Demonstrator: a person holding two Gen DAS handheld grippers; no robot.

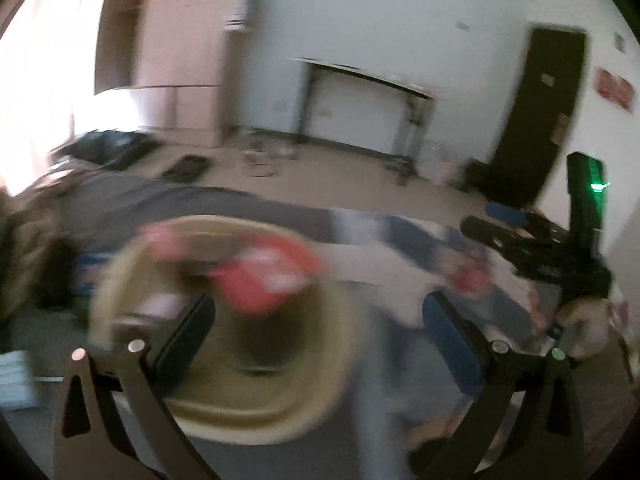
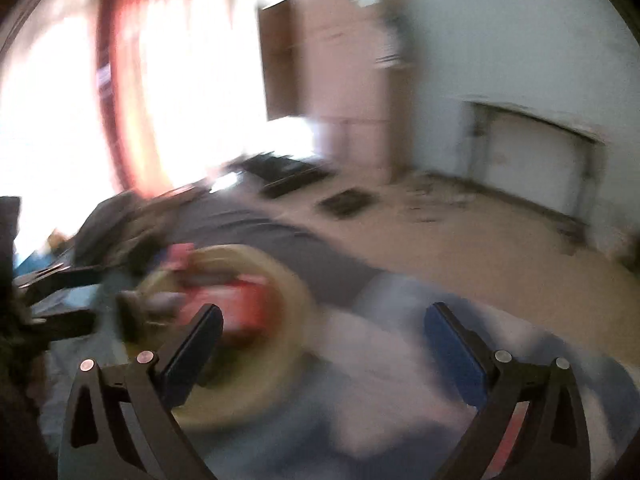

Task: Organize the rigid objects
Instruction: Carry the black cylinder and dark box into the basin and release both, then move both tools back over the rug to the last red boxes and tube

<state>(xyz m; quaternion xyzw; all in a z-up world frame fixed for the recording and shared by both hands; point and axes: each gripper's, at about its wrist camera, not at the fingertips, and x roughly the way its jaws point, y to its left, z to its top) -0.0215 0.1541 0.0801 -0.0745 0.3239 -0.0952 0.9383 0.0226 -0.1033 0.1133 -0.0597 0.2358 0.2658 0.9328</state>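
Both views are blurred. The left tongs [image 1: 320,332] stand wide and hold nothing; a bowl [image 1: 224,408] with a red thing [image 1: 260,280] lies between them, toward the left finger. The right tongs [image 2: 324,340] are wide too, with the bowl [image 2: 240,392] at their left finger.

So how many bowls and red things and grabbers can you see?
Bowls: 1, the tan bowl
Red things: 1 in the bowl, the red thing, too blurry to name
Grabbers: 2, the left gripper and the right gripper, both open
Total: 4
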